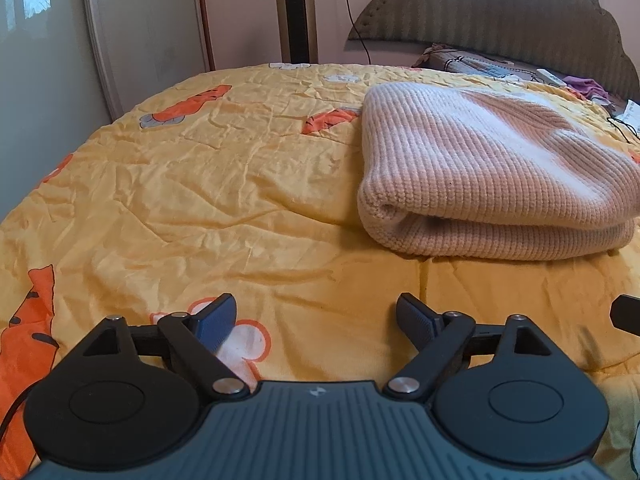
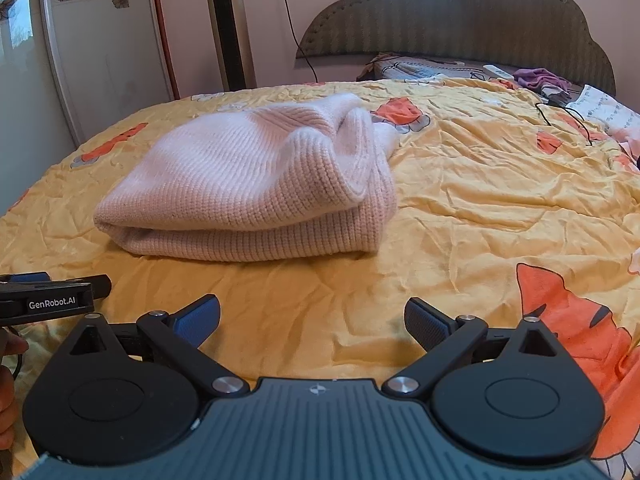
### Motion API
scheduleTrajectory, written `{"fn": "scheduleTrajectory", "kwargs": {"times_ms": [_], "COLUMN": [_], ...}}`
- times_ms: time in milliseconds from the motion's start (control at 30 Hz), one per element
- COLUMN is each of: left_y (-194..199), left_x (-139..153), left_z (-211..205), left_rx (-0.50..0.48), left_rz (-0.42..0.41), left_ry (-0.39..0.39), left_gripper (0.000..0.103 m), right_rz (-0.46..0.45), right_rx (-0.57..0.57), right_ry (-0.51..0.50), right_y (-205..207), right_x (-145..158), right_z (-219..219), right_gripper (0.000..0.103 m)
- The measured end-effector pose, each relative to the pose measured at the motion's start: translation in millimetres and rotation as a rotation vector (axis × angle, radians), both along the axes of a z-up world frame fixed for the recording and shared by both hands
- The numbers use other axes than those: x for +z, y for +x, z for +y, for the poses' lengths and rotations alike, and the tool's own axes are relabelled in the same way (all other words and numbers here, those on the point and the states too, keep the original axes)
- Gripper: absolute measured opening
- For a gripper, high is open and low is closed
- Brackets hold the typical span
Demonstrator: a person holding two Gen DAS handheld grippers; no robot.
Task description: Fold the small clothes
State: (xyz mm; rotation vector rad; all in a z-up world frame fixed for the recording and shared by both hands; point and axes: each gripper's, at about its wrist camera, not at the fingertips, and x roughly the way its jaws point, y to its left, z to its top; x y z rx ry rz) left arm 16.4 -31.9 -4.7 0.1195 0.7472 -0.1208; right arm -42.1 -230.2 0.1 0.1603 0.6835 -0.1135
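Observation:
A pale pink ribbed knit garment (image 1: 492, 176) lies folded in a thick bundle on the yellow bedspread (image 1: 200, 184). In the right wrist view the garment (image 2: 248, 184) sits left of centre, with a raised fold at its right end. My left gripper (image 1: 316, 320) is open and empty, near and to the left of the garment. My right gripper (image 2: 312, 320) is open and empty, in front of the garment and apart from it. The left gripper's body (image 2: 52, 300) shows at the left edge of the right wrist view.
The bedspread (image 2: 480, 200) has orange cartoon prints and many wrinkles. A padded headboard (image 2: 460, 20) stands behind, with pillows, purple cloth (image 2: 540, 78) and a black cable (image 2: 568, 116) near it. A tower fan (image 2: 228, 28) and a wardrobe door (image 2: 104, 40) stand at the left.

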Motion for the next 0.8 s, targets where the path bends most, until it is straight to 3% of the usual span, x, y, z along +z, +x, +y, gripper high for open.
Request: {"fn": "scheduleTrajectory", "kwargs": {"times_ms": [800], "left_y": [7], "left_x": [-5], "left_z": [6], "left_rx": [-0.014], "left_rz": [-0.004], "left_ry": [0.001], "left_gripper": [0.1], "right_rz": [0.029], "right_rx": [0.025], "right_ry": [-0.057], "right_y": [6], "right_x": [-12], "right_z": [2], "right_gripper": [0.102]}}
